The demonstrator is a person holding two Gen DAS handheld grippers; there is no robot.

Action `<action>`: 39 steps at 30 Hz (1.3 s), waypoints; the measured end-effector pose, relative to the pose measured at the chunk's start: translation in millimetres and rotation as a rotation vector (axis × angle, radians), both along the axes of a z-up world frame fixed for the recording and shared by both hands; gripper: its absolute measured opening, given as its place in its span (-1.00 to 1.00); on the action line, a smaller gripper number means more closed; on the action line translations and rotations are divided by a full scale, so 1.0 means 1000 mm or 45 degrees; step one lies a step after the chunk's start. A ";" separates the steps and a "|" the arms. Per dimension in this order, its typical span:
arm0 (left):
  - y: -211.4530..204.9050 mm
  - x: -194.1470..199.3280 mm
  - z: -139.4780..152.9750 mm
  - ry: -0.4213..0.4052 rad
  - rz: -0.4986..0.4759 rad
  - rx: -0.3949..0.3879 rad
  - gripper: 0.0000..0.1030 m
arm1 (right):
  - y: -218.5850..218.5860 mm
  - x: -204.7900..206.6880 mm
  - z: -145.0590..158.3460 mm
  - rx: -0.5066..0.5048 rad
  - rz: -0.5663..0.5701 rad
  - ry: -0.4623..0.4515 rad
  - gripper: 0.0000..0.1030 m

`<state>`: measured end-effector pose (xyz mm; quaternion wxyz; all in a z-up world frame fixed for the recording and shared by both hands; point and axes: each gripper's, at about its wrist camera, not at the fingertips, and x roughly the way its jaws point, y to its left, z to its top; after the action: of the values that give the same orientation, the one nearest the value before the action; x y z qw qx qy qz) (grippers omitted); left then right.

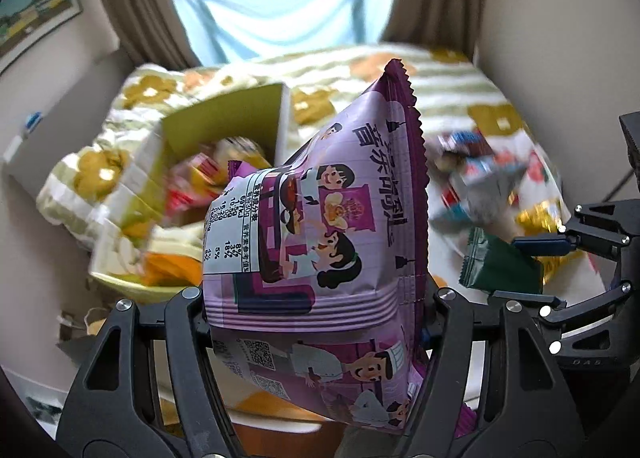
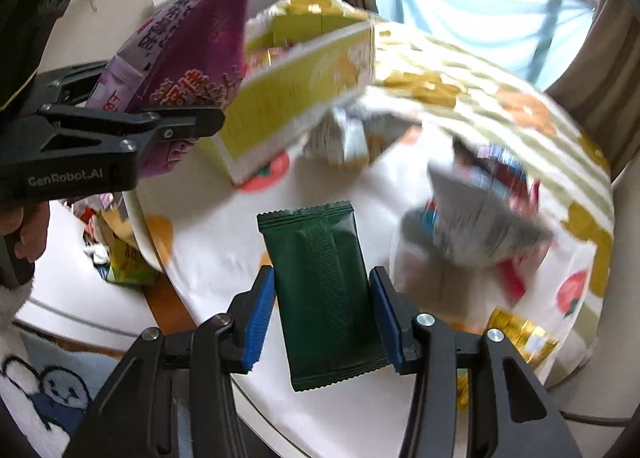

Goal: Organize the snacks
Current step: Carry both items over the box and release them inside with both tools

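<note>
Above the near edge of the bed (image 2: 224,254), the left gripper (image 1: 316,298) pinches a puffy purple chip bag (image 1: 320,226), and the right gripper (image 2: 322,318) is closed on a dark green sachet (image 2: 320,290). Both hang short of the yellow-green box (image 2: 296,98). The slick bag could slip free, or miss the box's narrow opening
</note>
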<state>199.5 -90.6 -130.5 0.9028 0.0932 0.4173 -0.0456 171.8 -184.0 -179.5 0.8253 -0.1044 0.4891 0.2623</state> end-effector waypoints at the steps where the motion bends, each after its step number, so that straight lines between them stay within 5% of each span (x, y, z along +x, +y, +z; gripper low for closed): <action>1: 0.007 0.002 0.010 -0.019 0.011 -0.006 0.23 | 0.005 0.007 0.009 0.010 -0.020 -0.004 -0.15; 10: 0.100 0.040 0.036 -0.060 0.096 -0.016 0.23 | 0.068 0.053 0.063 0.061 -0.111 -0.081 -0.14; 25: 0.207 0.133 -0.015 0.169 -0.110 -0.083 0.27 | 0.174 0.131 0.056 0.213 -0.510 0.031 -0.14; 28: 0.212 0.147 -0.028 0.227 -0.174 -0.089 0.44 | 0.185 0.135 0.052 0.205 -0.553 0.046 -0.14; 31: 0.209 0.151 -0.035 0.241 -0.204 -0.068 0.99 | 0.191 0.138 0.045 0.193 -0.596 0.057 -0.14; 39: 0.225 0.132 -0.019 0.222 -0.234 -0.122 0.99 | 0.193 0.134 0.033 0.205 -0.642 0.092 -0.15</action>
<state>331.6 134.0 -149.5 0.8586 0.0834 0.4812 -0.1559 305.6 8.7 -146.1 0.8523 0.0962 0.5063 0.0901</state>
